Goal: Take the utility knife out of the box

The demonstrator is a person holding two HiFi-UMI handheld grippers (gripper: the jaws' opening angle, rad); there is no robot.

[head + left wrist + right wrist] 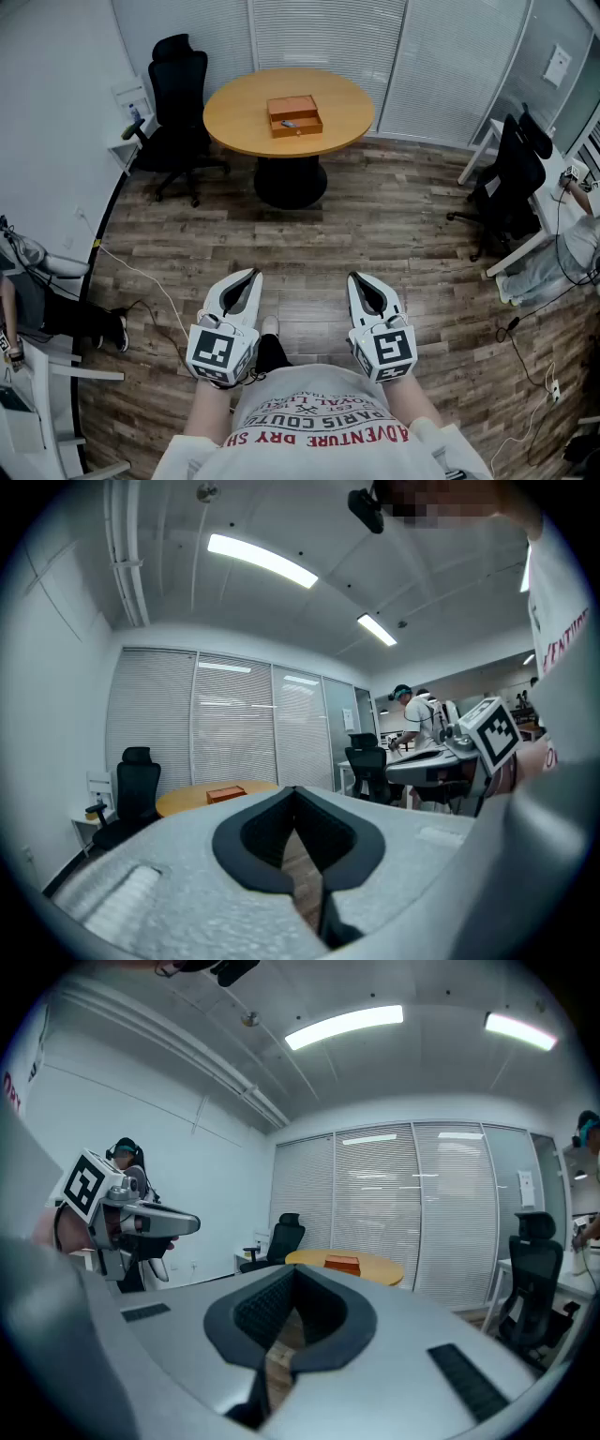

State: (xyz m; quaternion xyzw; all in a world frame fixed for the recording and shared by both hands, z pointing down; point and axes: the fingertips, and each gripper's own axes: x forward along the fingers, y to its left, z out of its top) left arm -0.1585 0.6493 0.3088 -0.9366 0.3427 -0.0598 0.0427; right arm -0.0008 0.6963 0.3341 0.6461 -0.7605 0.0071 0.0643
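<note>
While level, left gripper [255,275], right gripper [355,278] seemingly closed.

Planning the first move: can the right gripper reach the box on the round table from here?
Probably not yet. The right gripper is held close to the person, while the box sits on the round table far across the floor. Nothing blocks the way, but walking closer seems needed.
</note>
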